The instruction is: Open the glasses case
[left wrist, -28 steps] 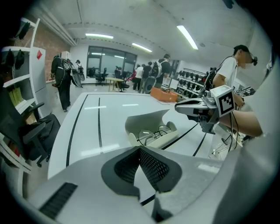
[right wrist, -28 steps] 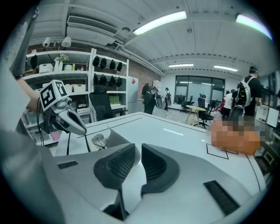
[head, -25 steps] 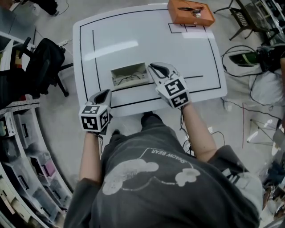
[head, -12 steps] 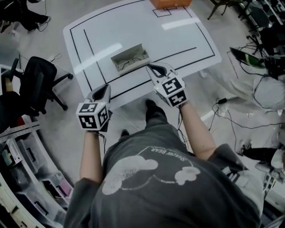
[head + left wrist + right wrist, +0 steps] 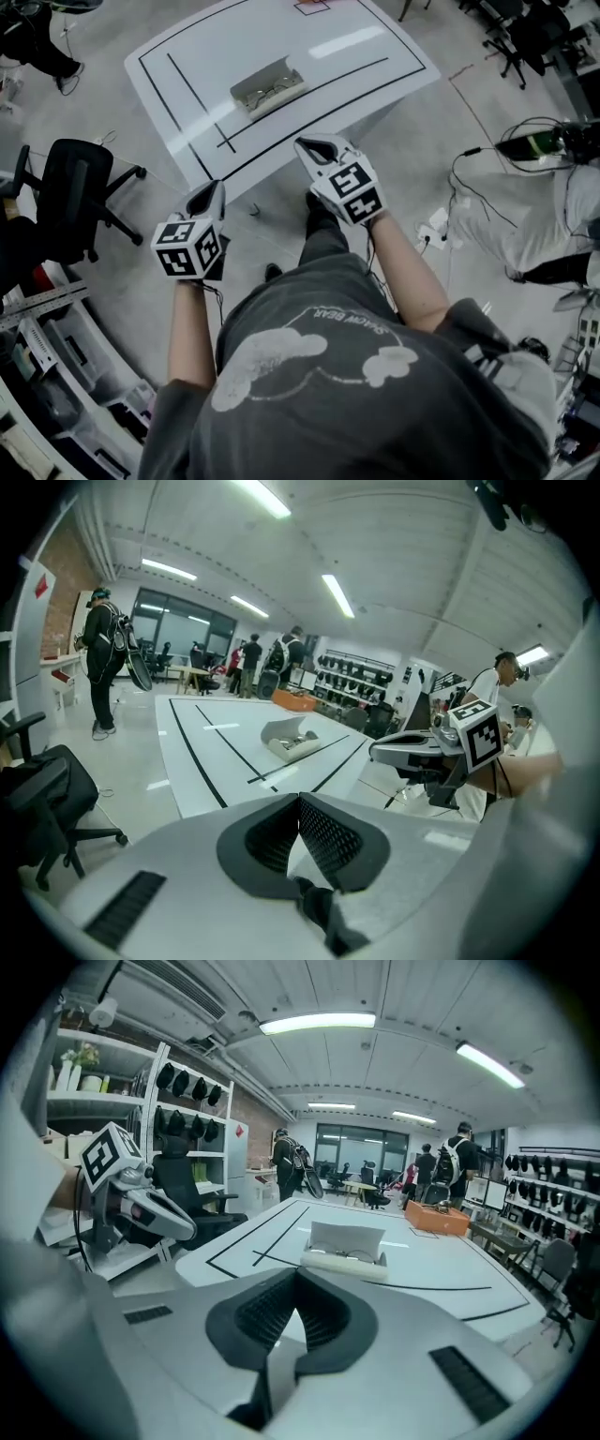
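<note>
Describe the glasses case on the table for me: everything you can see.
The glasses case is a pale, hard-looking box, already open: its lid stands up at the far side, and a thin-framed pair of glasses lies in the tray. It sits flat on the white table by a black line. Nothing else touches it.

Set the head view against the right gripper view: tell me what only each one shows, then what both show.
Head view only: the person's grey T-shirt, the right gripper's marker cube, and the cables on the floor.
Right gripper view only: the ceiling lights, the wall shelves hung with dark gear, and the orange box at the table's far end.
Both: the white table, the open glasses case with glasses inside, and the left gripper.
</note>
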The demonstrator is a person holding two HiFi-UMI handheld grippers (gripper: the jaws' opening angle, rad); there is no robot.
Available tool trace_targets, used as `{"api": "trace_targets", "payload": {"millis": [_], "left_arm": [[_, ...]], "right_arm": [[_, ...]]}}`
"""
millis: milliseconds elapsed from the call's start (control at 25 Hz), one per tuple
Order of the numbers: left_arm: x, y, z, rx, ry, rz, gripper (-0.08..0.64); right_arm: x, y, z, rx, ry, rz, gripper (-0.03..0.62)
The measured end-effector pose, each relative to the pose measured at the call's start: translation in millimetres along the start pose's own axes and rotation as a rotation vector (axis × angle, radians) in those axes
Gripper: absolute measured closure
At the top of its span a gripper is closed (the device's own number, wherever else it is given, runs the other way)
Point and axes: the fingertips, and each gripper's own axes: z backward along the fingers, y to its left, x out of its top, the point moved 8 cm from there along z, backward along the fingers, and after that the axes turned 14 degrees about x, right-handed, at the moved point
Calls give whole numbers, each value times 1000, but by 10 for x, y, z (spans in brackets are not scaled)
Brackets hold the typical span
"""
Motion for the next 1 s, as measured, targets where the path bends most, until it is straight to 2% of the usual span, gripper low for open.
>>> {"api": "trace_targets", "payload": {"millis": [280, 560, 1000], "left_arm": [[-213, -101, 284, -91, 5, -28, 557], [-371, -385, 491, -171, 10, -55, 557], [-267, -524, 539, -181, -5, -43, 557]], "right_arm": [[-209, 494, 404, -86, 22, -37, 592], [-411, 858, 898, -163, 30, -79, 592], [-347, 812, 987, -165, 14, -94, 592]]}}
